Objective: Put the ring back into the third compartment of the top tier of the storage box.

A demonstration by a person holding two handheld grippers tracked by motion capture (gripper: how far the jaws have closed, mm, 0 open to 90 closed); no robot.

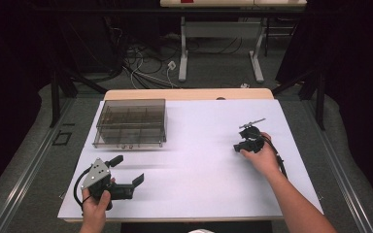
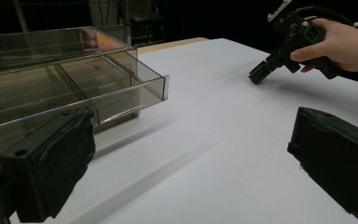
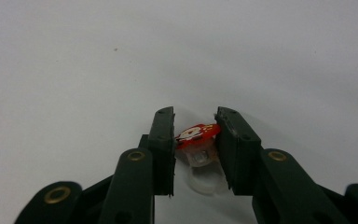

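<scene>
A small red round piece [image 3: 196,132] with a white picture on top and a clear base sits pinched between the jaws of my right gripper [image 3: 196,140], just above the white table. In the high view my right gripper [image 1: 238,146] points down and left at the table's right side. My left gripper [image 1: 128,170] is held near the front left, jaws wide apart with nothing between them. A smoky clear plastic compartment box [image 1: 131,123] stands at the back left, and in the left gripper view this box [image 2: 51,79] lies just ahead on the left.
A white sheet [image 1: 199,165] covers the table, with a wooden edge at the back. Cables and table legs lie on the floor beyond. The other hand with its gripper [image 2: 284,53] shows far right in the left gripper view.
</scene>
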